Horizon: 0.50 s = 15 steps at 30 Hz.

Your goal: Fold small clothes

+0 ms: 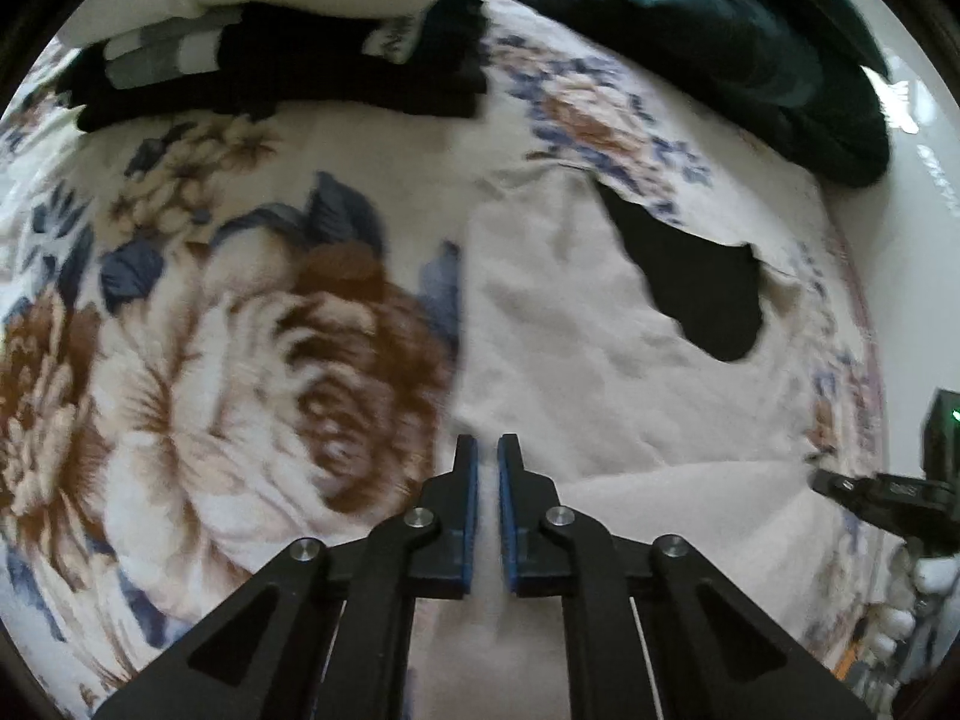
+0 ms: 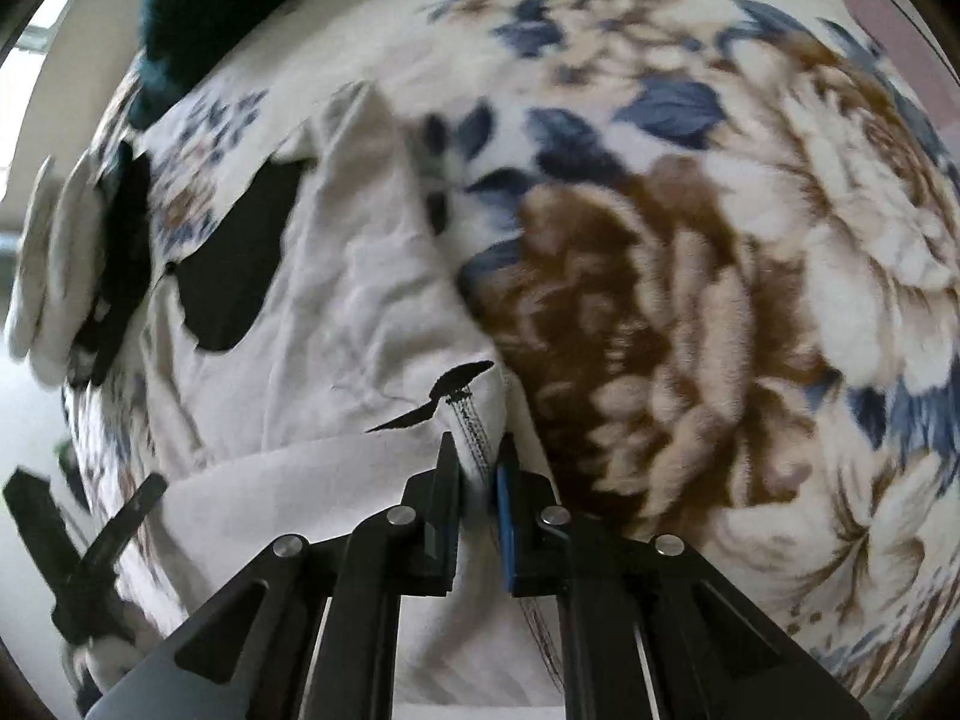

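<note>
A cream floral fleece blanket (image 1: 198, 360) with brown and blue blooms fills both views, its far edges cut off by the lens rims. One dark teal bulky garment (image 1: 720, 30) lies bunched at one o'clock of the left wrist view, its full shape hidden by the frame. One stack of folded clothes (image 1: 288, 54), black and white, sits at eleven o'clock; how many pieces it holds is hard to make out. One cream cotton small garment (image 1: 570, 360) with a black patch lies spread at the centre, its near edge hidden under the claws.

The left gripper (image 1: 487, 450) stands nearly closed, a slim gap between its blue pads; whether cloth is pinched there cannot be told. The right gripper (image 2: 477, 450) is clamped on the garment's stitched hem. A gloved white hand (image 2: 54, 264), blurred, shows at nine o'clock of the right wrist view.
</note>
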Motion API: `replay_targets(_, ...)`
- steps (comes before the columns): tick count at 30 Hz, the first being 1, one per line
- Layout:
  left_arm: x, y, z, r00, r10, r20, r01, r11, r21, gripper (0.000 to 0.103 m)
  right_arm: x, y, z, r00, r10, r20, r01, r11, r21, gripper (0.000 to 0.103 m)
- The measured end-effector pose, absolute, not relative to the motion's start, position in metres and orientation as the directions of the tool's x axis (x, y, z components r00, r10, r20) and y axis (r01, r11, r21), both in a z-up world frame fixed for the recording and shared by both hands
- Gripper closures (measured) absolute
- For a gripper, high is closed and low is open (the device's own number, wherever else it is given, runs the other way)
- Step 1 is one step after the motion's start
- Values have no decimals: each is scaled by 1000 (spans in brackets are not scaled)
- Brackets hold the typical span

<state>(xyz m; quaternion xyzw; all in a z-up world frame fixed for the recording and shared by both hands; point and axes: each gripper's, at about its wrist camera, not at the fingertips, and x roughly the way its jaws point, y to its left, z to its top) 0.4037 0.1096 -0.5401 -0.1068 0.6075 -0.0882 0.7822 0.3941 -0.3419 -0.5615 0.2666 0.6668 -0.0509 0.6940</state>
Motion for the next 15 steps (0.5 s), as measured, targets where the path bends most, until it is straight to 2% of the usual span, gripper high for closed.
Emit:
replay_targets(3, 415, 122, -550, 194, -274, -942, -61, 955, -290, 98, 398, -340, -569, 55, 303, -951, 430, 853, 296, 90)
replay_targets(5, 421, 128, -541, 199, -305, -931, -95, 940, -328, 94, 407, -338, -566, 11, 315, -949, 411, 864, 292, 64)
replay_targets(6, 426, 131, -532, 216, -300, -929, -107, 939, -328, 90, 412, -337, -564, 13, 327, -945, 410, 860, 303, 60)
replay_targets(7, 430, 131, -526, 231, -303, -925, -107, 936, -334, 73, 416, -341, -554, 59, 360, -931, 402, 845, 352, 54)
replay_targets(8, 437, 131, -520, 258, -330, -908, -98, 926, -364, 48, 419, -346, -545, 96, 361, -928, 397, 841, 368, 53)
replay_targets(9, 445, 130, -516, 281, -337, -899, -91, 923, -374, 39, 424, -350, -539, 117, 347, -930, 388, 846, 365, 53)
replay_targets(10, 452, 128, -515, 295, -331, -896, -85, 925, -370, 36, 432, -351, -536, 127, 336, -933, 375, 855, 359, 53)
replay_targets(15, 505, 106, -532, 277, -337, -900, -32, 933, -359, 36, 487, -361, -548, 149, 323, -935, 340, 871, 355, 53)
